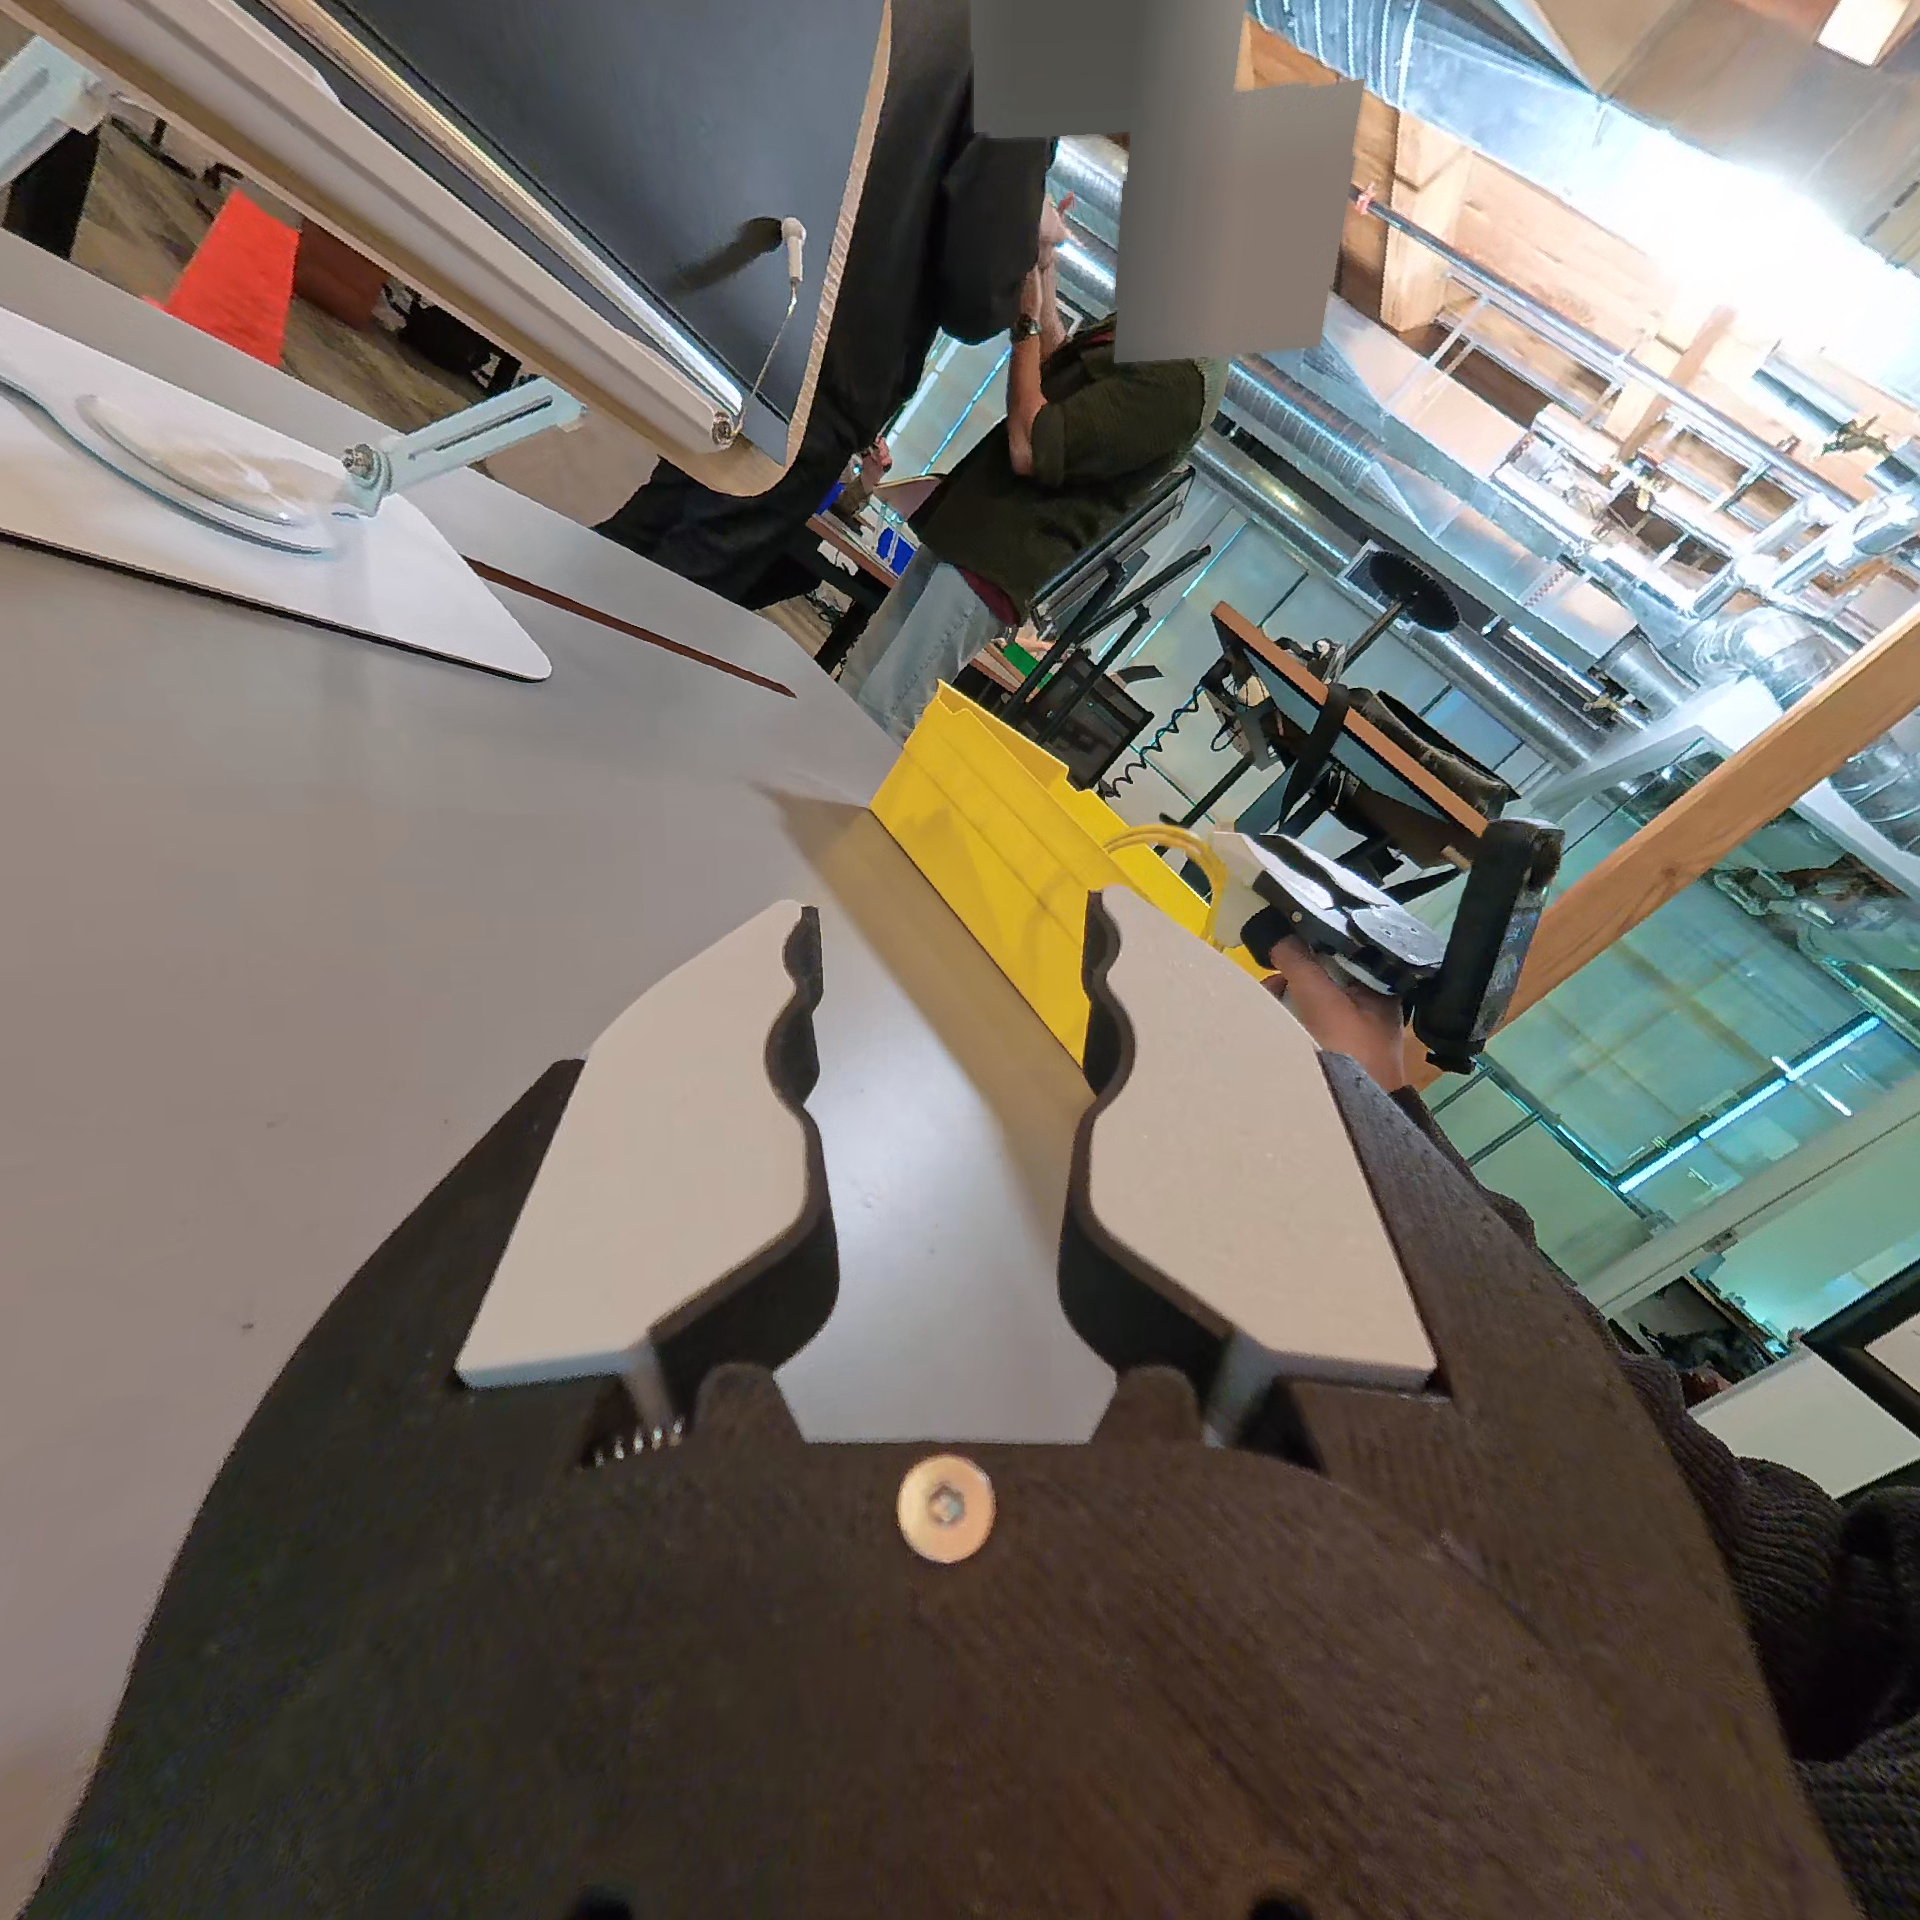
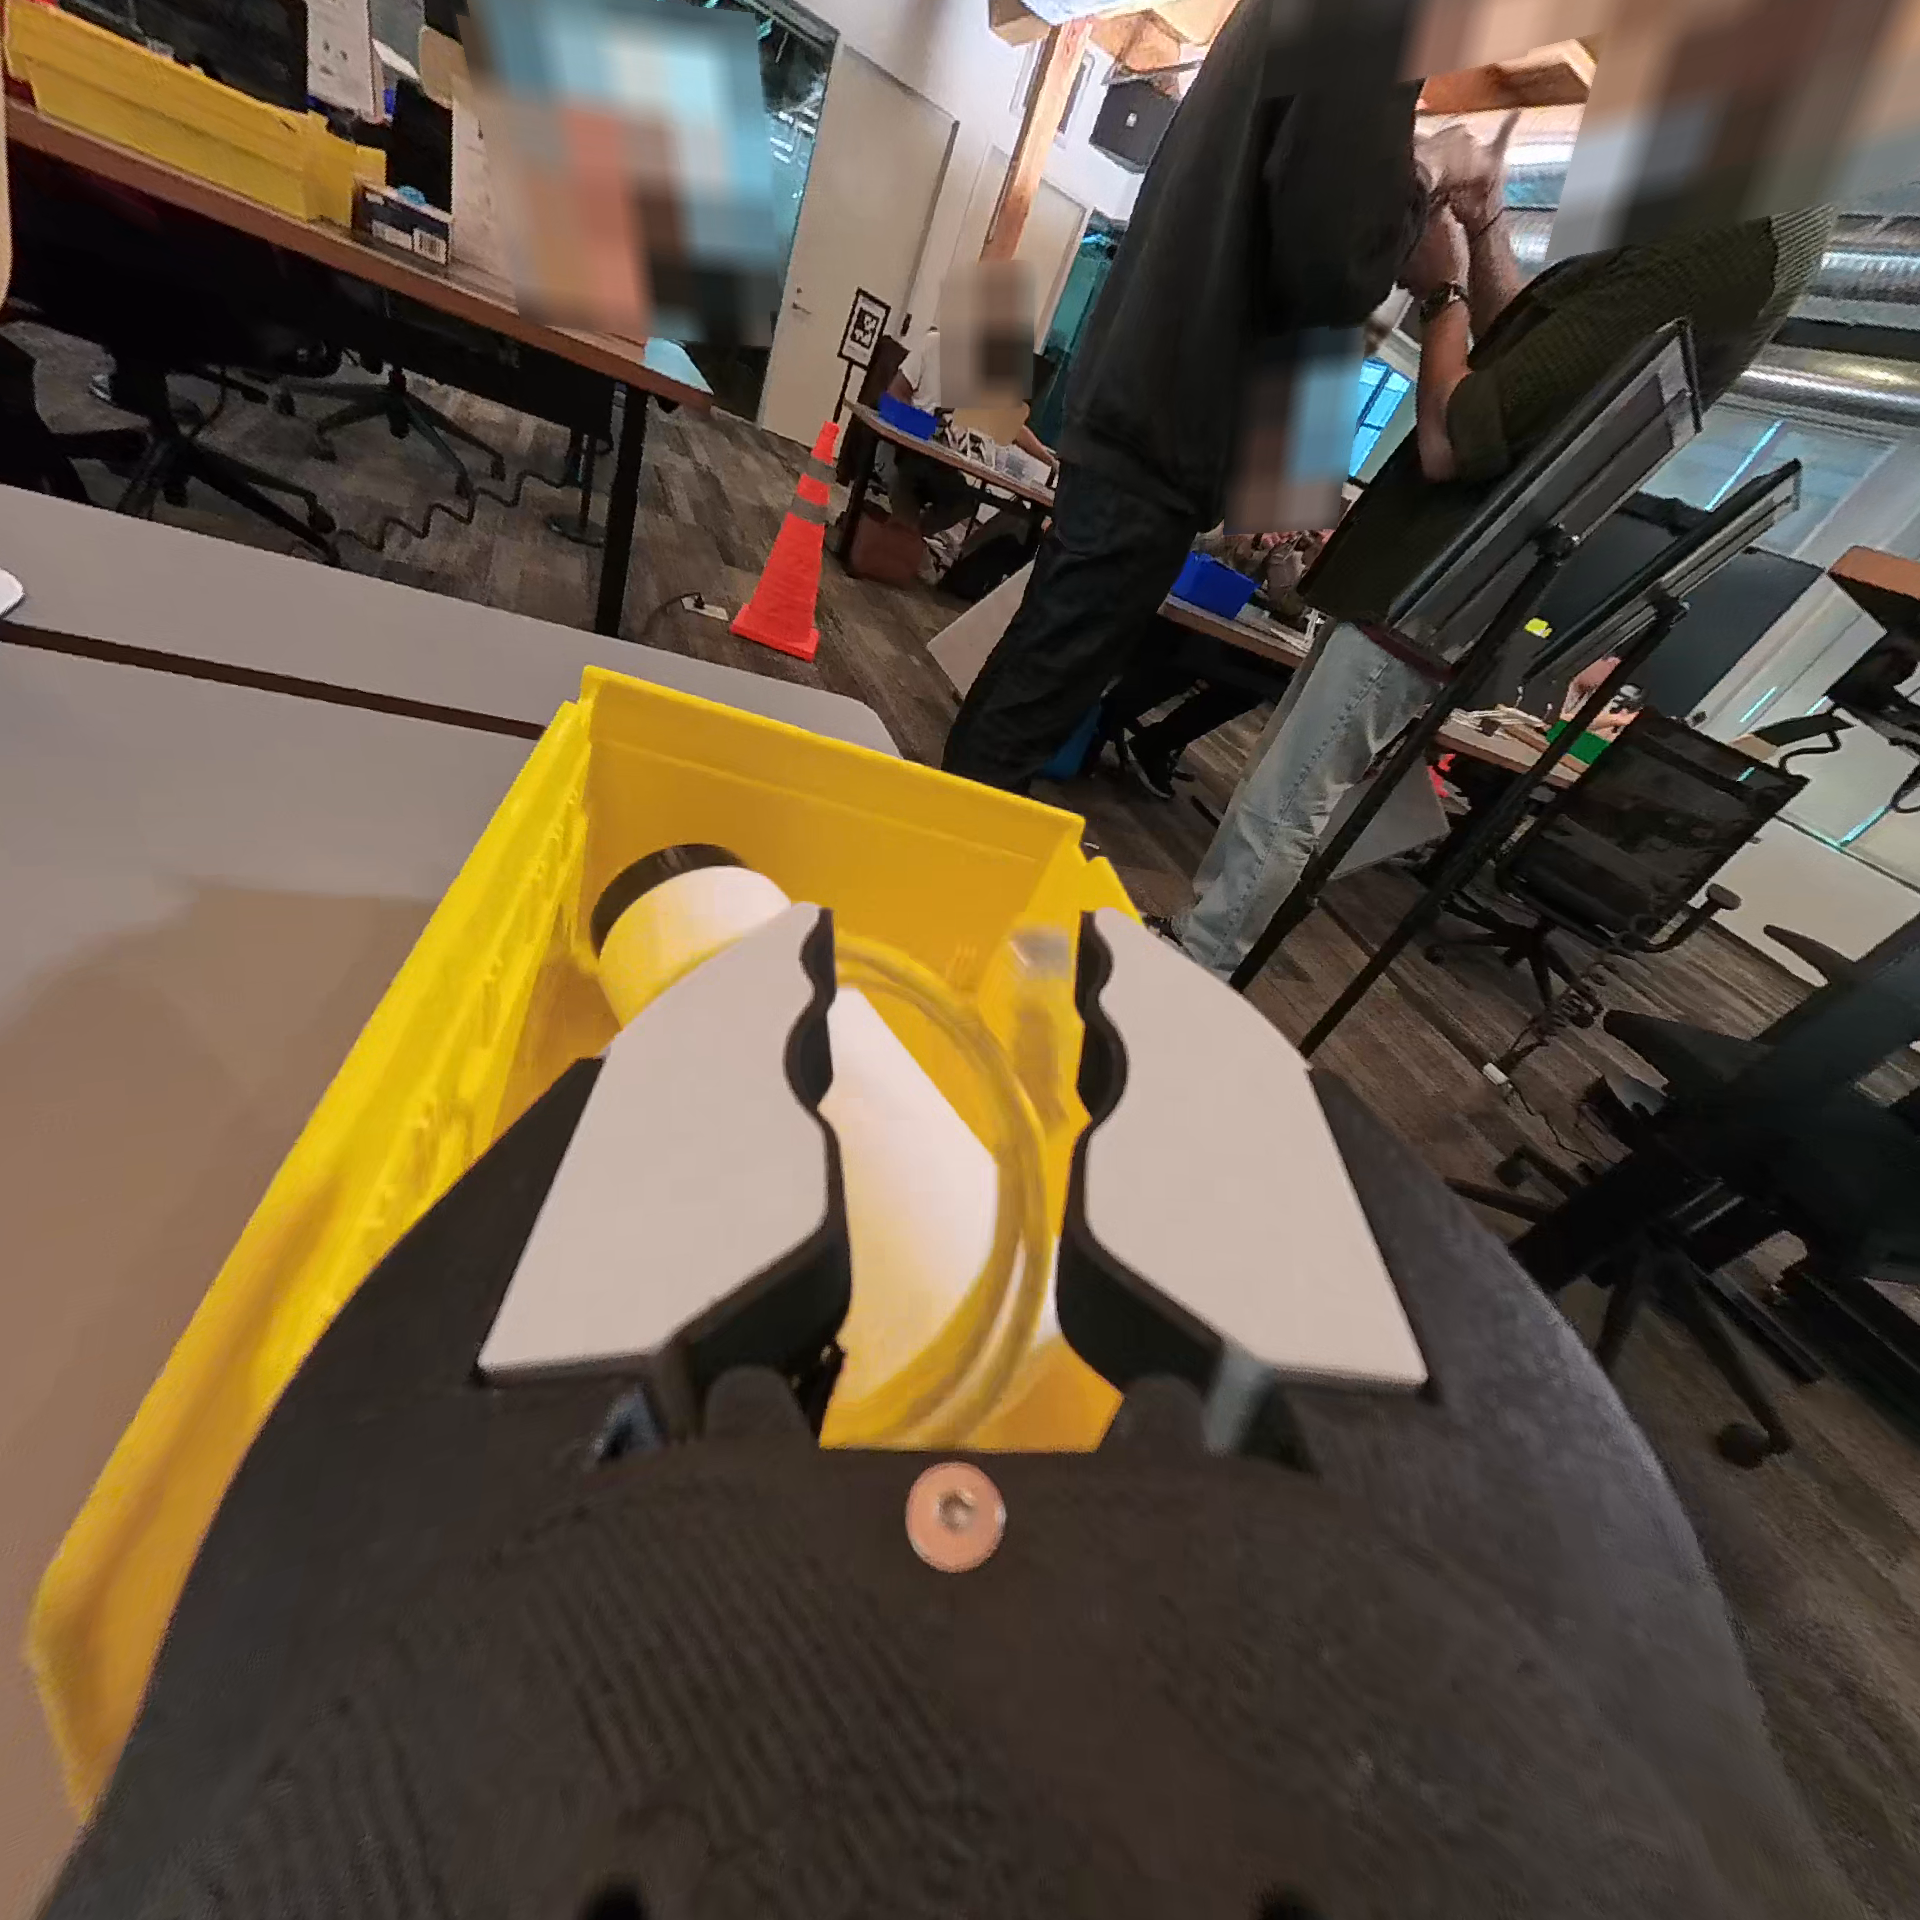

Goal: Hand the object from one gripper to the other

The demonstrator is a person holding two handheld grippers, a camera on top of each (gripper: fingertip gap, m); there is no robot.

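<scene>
A yellow bin [image 2: 831, 821] stands on the grey table [image 2: 208, 831] near its far edge. Inside it lie a white cylinder [image 2: 686, 925] and a coiled yellow cable [image 2: 1013, 1195] with a clear plug. My right gripper [image 2: 956, 925] is open and empty, with its fingers over the bin and the cylinder and cable showing between them. My left gripper [image 1: 951, 914] is open and empty, low over the table [image 1: 364, 935], pointing at the bin [image 1: 987, 821]. The left wrist view also shows the right gripper [image 1: 1231, 883] at the bin, with cable loops [image 1: 1158, 847] beside its fingertips.
A white board [image 1: 436, 592] with a clear lens on a metal bracket lies at the table's left. Two people [image 2: 1195, 364] stand just past the table's far edge. An orange cone [image 2: 790, 561], black stands [image 2: 1507, 727] and office chairs [image 2: 1662, 883] are on the floor beyond. My hands' fingertips stand some 45 cm from each other.
</scene>
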